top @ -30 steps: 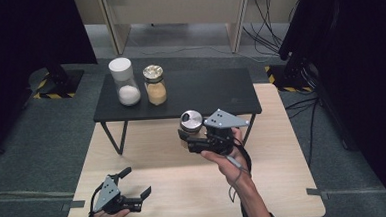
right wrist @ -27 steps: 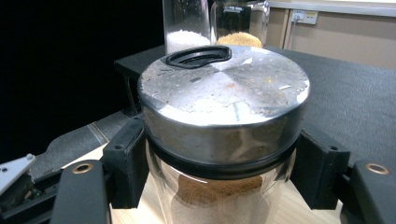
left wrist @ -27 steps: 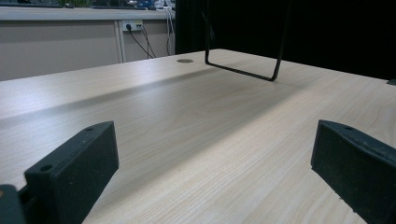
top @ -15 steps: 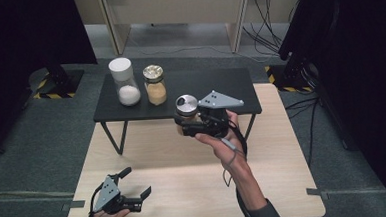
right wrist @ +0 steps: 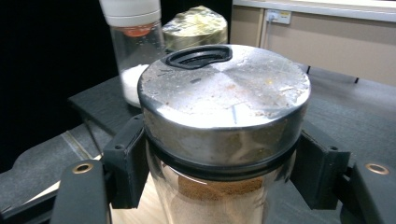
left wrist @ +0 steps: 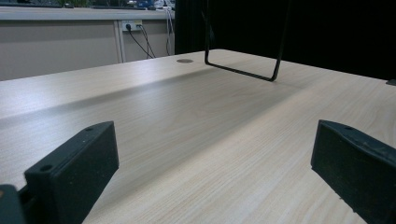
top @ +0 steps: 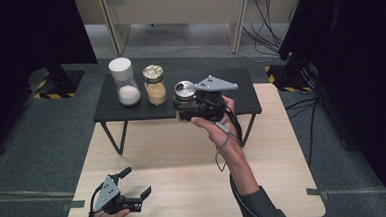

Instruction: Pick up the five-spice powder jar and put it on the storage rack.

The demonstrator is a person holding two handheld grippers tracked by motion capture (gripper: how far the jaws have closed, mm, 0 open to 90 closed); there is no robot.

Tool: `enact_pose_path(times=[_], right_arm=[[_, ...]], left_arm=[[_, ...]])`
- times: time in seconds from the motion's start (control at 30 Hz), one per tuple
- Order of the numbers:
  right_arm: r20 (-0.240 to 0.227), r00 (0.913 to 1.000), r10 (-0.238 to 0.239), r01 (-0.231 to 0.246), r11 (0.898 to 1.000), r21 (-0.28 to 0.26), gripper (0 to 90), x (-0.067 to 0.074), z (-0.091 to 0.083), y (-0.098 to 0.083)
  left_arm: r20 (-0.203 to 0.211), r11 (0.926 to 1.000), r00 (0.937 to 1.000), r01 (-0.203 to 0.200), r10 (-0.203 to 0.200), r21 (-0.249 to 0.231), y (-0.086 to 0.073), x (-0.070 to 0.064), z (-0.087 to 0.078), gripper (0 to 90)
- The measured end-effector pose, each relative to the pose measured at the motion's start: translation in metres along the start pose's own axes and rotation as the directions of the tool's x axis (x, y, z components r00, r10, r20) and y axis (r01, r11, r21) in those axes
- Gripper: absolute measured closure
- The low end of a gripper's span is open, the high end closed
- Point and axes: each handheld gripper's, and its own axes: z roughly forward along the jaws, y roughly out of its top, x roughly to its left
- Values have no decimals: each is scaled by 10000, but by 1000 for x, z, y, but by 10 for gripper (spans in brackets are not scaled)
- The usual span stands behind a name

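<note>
My right gripper (top: 187, 105) is shut on a glass jar with a steel lid (top: 184, 90), held upright in the air at the front edge of the black shelf (top: 231, 102). In the right gripper view the jar (right wrist: 224, 121) sits between both jaws, brown powder showing under its lid. On the shelf stand a white-capped jar of white grains (top: 123, 82) and a gold-lidded jar of tan powder (top: 154, 84); both jars (right wrist: 133, 42) (right wrist: 196, 25) rise behind the held one. My left gripper (top: 135, 189) rests open near the wooden table's (top: 184, 164) front left corner, jaws wide apart over bare wood (left wrist: 210, 154).
The black shelf stands on thin metal legs (top: 113, 137) on the far half of the table; one leg loop (left wrist: 243, 70) shows ahead of the left gripper. A cable trails from the right gripper along the forearm (top: 233, 156). Dark curtains flank both sides.
My right gripper has carried the steel-lidded jar up and away from me, from over the table to the shelf's front edge. The left gripper has stayed put.
</note>
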Motion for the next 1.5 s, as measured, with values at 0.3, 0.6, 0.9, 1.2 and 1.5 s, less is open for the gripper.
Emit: enact_pose_path(times=[0.3,0.6,0.9,1.2,1.5], right_arm=[[421,9990,141,-140,9999,-12,304,-7,13,6],[902,9956,244,-242,9997,-30,305,-14,29,14],[1230,9918,332,-310,9993,-193,305,-19,40,16],[1400,9891,460,-446,9989,-132,305,-23,53,13],[1585,9859,541,-515,9985,-206,305,-27,56,14]], left_arm=[[-4,10000,10000,-8,8,5,0,0,0,4],[-2,10000,10000,-12,12,4,0,0,0,4],[1,10000,10000,-12,12,-1,0,0,0,4],[3,10000,10000,-9,9,-3,0,0,0,4],[8,10000,10000,-14,14,-3,0,0,0,4]])
